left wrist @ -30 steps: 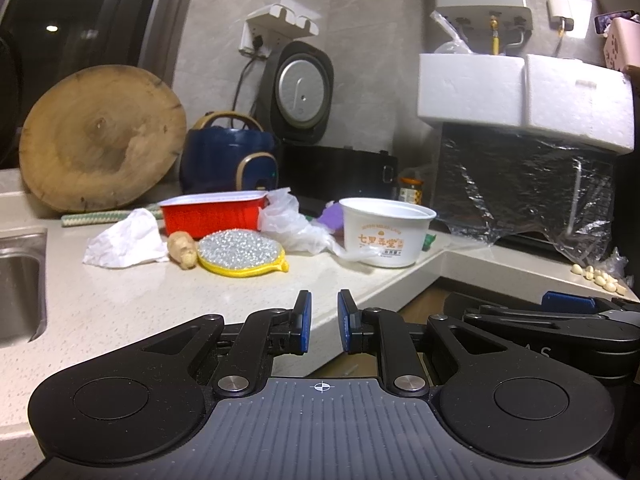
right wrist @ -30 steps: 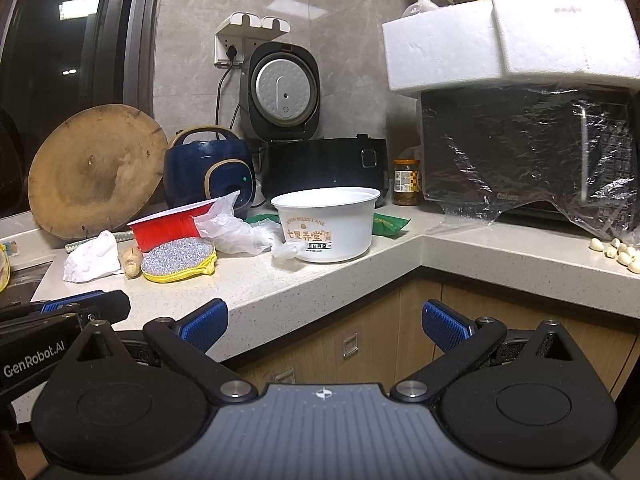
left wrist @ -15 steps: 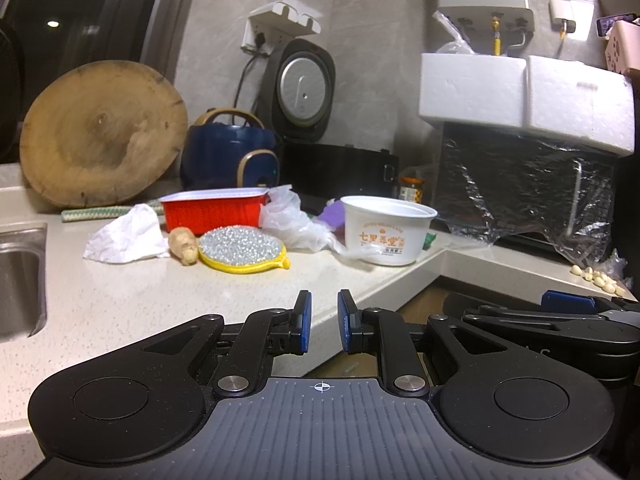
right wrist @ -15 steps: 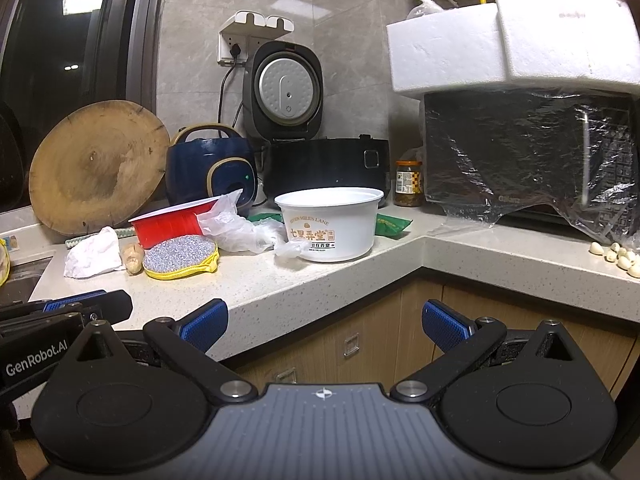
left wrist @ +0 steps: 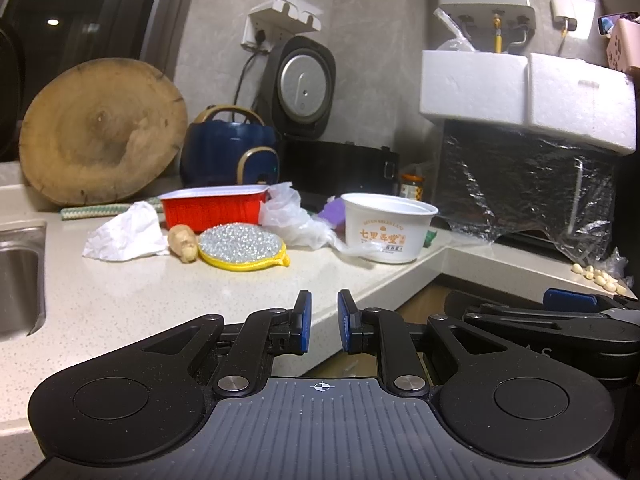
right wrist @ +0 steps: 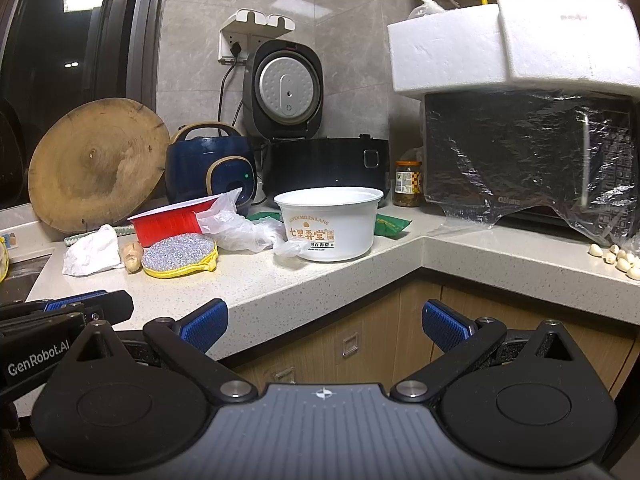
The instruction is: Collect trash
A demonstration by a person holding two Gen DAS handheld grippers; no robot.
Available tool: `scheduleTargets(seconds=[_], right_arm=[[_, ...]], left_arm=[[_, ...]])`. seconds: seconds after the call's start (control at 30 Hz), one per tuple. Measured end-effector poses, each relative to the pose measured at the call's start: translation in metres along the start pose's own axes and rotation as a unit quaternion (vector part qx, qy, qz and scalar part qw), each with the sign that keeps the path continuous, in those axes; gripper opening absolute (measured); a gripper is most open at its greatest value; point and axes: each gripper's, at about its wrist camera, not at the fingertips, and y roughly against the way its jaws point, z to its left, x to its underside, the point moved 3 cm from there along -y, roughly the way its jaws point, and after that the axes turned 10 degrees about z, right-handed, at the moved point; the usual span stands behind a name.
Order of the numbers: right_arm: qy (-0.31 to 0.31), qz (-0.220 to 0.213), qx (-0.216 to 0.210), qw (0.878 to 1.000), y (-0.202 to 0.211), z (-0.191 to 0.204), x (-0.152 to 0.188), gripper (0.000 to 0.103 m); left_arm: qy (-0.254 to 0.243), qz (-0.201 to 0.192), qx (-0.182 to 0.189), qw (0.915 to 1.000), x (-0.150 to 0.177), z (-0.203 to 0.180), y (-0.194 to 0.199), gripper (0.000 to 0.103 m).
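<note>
On the counter lie a crumpled white tissue (left wrist: 124, 234) (right wrist: 93, 251), a red food tray (left wrist: 214, 208) (right wrist: 166, 226), a crumpled clear plastic bag (left wrist: 290, 222) (right wrist: 240, 228) and a white paper bowl with orange print (left wrist: 386, 230) (right wrist: 330, 224). My left gripper (left wrist: 322, 322) is nearly shut with a narrow gap, empty, over the counter's front edge. My right gripper (right wrist: 324, 322) is open and empty, in front of the counter below the bowl. Both are well short of the trash.
A ginger piece (left wrist: 183, 242), a yellow-rimmed scrubber (left wrist: 240, 246), a round wooden board (left wrist: 102, 136), a blue cooker (left wrist: 228, 154), a black rice cooker (right wrist: 324, 168), a wrapped microwave (right wrist: 528, 160) under foam boxes, garlic cloves (right wrist: 618, 256), a sink (left wrist: 18, 276) at left.
Both grippers have drifted slightly toward the counter; the objects look a little nearer. The jaws have not changed.
</note>
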Motion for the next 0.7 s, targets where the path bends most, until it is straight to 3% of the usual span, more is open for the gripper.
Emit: scheduleTargets(seconds=[0.23, 0.37, 0.47, 0.53, 0.63, 0.7], right_arm=[[-0.009, -0.005, -0.011, 1.0, -0.005, 0.0, -0.008, 0.103], [-0.003, -0.023, -0.028, 0.999, -0.012, 0.001, -0.025, 0.103], [-0.019, -0.091, -0.074, 0.993, -0.009, -0.005, -0.049, 0.103], [-0.027, -0.131, -0.11, 0.985, -0.011, -0.011, -0.065, 0.103], [0.001, -0.048, -0.138, 0.989, -0.039, -0.011, -0.088, 0.103], [0.01, -0.003, -0.14, 0.99, -0.052, -0.008, -0.104, 0.103]], left_arm=[[-0.004, 0.018, -0.009, 0.9998, -0.003, 0.001, -0.008, 0.018], [-0.035, 0.037, -0.025, 0.9984, -0.017, 0.003, -0.013, 0.018], [-0.07, 0.062, -0.01, 0.9956, -0.039, 0.011, -0.017, 0.019], [-0.082, 0.067, -0.019, 0.9942, -0.059, 0.021, -0.021, 0.019], [-0.061, 0.084, -0.023, 0.9943, -0.095, 0.04, -0.035, 0.019], [-0.016, 0.112, 0.003, 0.9935, -0.121, 0.059, -0.053, 0.019]])
